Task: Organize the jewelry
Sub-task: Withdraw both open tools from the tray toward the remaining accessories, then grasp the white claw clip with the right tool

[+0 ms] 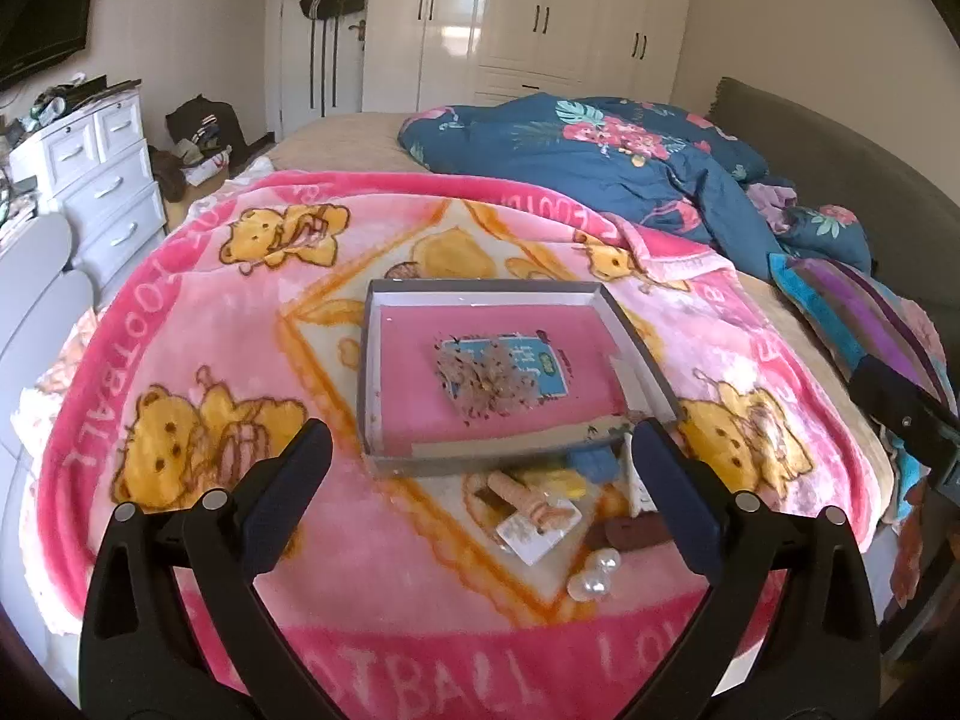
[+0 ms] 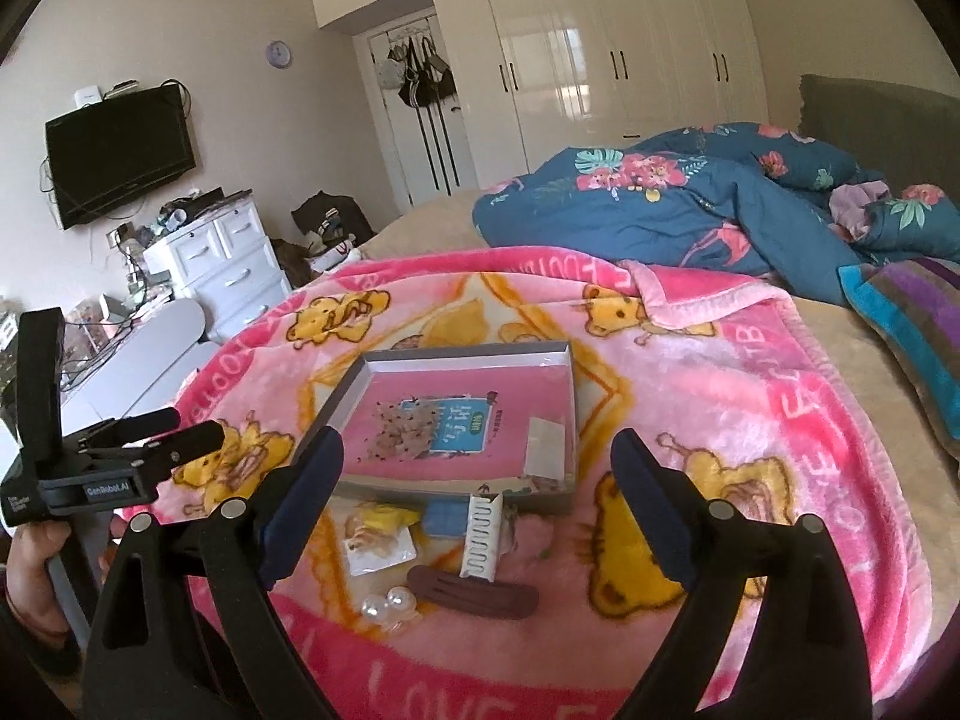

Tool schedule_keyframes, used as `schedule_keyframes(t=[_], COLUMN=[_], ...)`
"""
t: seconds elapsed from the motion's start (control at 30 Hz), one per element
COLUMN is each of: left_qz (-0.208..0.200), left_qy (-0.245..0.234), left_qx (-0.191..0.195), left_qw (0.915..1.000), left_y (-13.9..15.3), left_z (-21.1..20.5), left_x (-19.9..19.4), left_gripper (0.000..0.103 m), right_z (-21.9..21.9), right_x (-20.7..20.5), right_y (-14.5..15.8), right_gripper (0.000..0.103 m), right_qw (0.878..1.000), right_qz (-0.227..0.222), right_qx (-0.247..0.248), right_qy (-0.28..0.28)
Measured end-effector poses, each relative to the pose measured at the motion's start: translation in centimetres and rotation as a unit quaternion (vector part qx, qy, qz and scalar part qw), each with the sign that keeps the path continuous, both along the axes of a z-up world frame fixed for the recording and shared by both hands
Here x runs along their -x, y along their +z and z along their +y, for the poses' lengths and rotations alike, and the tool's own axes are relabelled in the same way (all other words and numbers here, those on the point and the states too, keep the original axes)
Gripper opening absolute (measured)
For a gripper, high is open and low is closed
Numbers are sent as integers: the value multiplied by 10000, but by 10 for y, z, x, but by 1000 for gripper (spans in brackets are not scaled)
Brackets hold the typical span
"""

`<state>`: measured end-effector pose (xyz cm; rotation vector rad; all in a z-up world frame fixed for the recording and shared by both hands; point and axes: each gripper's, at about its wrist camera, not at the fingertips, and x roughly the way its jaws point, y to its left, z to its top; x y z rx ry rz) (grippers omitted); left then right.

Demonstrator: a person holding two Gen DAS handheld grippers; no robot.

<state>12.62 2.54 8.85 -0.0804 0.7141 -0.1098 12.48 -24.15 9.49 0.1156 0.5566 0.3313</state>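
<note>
Spread over the bed, a pink bear blanket (image 1: 198, 324) as soft work surface, with a shallow grey box (image 2: 564, 396) at its centre, apparently the destination. Just before the box, loose jewelry: brown hair clip (image 2: 474, 591), white comb card (image 2: 482, 537), pearl pair (image 2: 389, 605). Hovering above, left gripper (image 1: 480, 468) and right gripper (image 2: 477, 474), jaws spread wide and empty, seemingly ready to pick.

The pink blanket (image 1: 198, 324) reads "FOOTBALL" and perhaps "LOVE"; the left gripper (image 2: 198, 429) body reads "GenRobot.AI"

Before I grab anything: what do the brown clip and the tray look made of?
The brown clip looks like matte plastic: smooth, even colour, no glint. The tray looks like thin grey cardboard, with flat folded walls and pale cut edges. Neither is certain from these views.
</note>
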Motion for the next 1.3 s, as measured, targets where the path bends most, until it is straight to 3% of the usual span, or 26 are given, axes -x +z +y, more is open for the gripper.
schedule_keyframes(t=[0.3, 0.67, 0.97, 1.3], left_qz=[163, 392, 752, 963], left_qy=[-140, -354, -408, -275], left_qx=[-124, -222, -317, -328], left_qw=[9997, 9984, 9958, 9944], left_y=[-19, -51, -85, -103], left_z=[-14, -33, -43, -35], left_x=[22, 42, 34, 19], left_gripper=[94, 94, 94, 94], right_z=[0, -7, -12, -14], right_x=[23, 38, 32, 18], right_y=[0, -20, -48, -85], right_gripper=[90, 90, 90, 89], right_qw=[9999, 9998, 9986, 9962], right_qz=[-66, 107, 405, 779], right_qx=[82, 157, 315, 374], right_qy=[50, 92, 112, 119])
